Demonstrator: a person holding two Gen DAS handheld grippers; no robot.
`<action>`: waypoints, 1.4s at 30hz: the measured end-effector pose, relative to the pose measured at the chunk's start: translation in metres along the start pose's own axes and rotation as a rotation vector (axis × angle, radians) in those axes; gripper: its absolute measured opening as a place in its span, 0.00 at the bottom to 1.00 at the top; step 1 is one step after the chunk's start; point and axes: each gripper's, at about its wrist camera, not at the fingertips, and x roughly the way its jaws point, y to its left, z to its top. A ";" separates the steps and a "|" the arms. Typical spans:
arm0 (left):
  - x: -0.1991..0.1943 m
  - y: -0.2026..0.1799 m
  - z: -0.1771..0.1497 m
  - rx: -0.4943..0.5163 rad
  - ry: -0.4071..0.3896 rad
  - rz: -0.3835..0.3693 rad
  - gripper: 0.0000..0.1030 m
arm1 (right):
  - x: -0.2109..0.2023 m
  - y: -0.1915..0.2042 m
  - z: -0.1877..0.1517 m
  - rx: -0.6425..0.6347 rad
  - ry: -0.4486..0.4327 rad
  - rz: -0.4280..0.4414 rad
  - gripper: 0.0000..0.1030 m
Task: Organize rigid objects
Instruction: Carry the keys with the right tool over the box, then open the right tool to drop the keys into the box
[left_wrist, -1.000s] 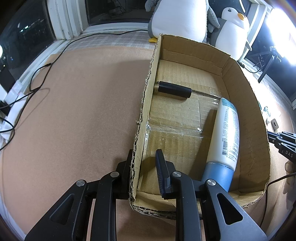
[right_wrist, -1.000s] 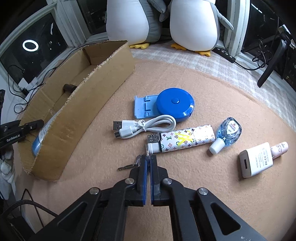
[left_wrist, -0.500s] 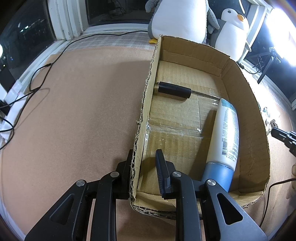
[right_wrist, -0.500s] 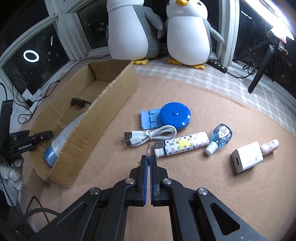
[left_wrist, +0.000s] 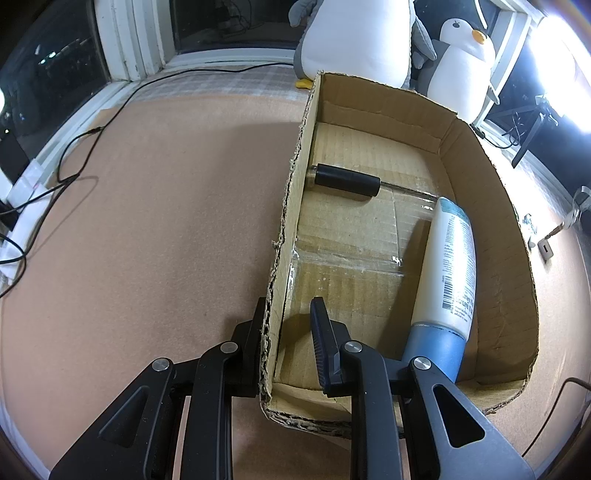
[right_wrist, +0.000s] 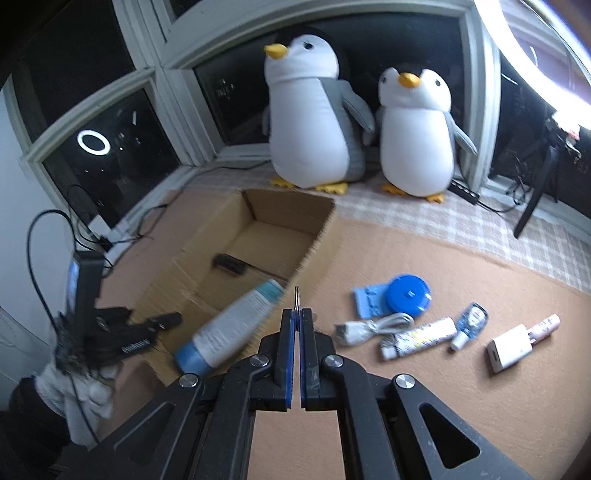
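Observation:
My left gripper is shut on the near left wall of the open cardboard box, one finger outside and one inside. In the box lie a white bottle with a blue cap and a black cylinder. My right gripper hangs above the mat beside the box, shut on a metal key ring that pokes out past its tips. What hangs below the ring is hidden. The right wrist view is blurred on the left, where the bottle and the left gripper show.
On the mat to the right lie a blue tape measure, a white USB cable, a patterned tube, a small clear blue bottle, a white charger and a pink tube. Two plush penguins stand behind the box. Black cables run along the left edge.
My right gripper has risen from the mat with the key ring and tipped up, facing more of the box and the penguins. The left gripper and the box have not moved.

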 end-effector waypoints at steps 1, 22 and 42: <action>0.000 0.000 0.000 0.001 -0.001 0.000 0.19 | 0.001 0.006 0.003 -0.003 -0.008 0.010 0.02; 0.001 0.000 0.000 0.005 -0.010 0.000 0.19 | 0.068 0.086 0.025 -0.080 0.041 0.104 0.02; 0.000 -0.001 0.000 0.005 -0.010 0.001 0.19 | 0.077 0.087 0.024 -0.067 0.038 0.069 0.57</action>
